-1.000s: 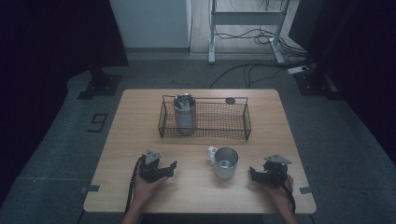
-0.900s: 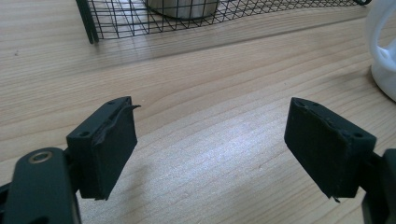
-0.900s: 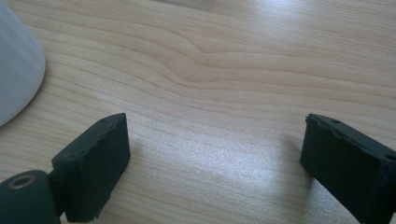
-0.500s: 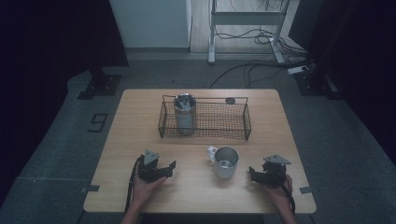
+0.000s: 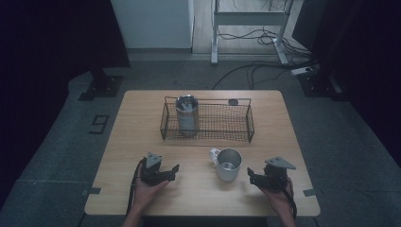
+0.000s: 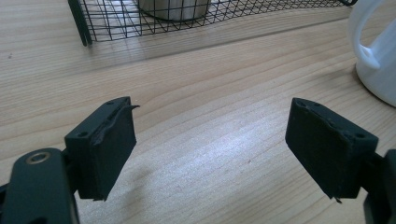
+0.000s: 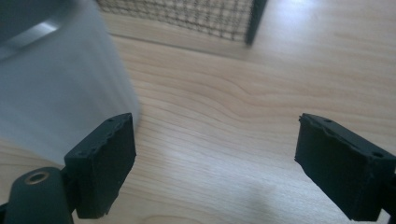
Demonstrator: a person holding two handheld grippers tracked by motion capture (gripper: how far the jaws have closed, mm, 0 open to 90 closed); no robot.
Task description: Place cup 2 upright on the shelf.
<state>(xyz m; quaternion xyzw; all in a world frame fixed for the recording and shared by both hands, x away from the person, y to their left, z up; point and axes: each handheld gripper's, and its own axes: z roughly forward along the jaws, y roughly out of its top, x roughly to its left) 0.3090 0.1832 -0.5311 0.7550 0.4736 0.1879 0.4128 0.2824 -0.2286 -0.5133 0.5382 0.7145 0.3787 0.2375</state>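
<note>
A light metal mug (image 5: 228, 164) with a white handle stands on the wooden table (image 5: 142, 127), its handle turned to the left. My left gripper (image 5: 174, 170) lies to the left of the mug and points at it. Its jaws are open and have just widened a little; between them is bare wood (image 6: 210, 140), with the mug (image 6: 378, 60) off to the right. My right gripper (image 5: 251, 177) sits right of the mug, open. Its jaws have just been closing and nothing is between them (image 7: 215, 154). The mug's wall (image 7: 56, 93) is blurred beside the left pad.
A black wire basket (image 5: 208, 138) stands across the middle of the table, behind the mug. A steel canister (image 5: 187, 115) stands upright in its left end. A small dark round object (image 5: 233, 101) lies behind the basket. The table's near edge is close to both hands.
My right gripper has shifted slightly beside the mug. The left hand, the mug and the basket have stayed where they were.
</note>
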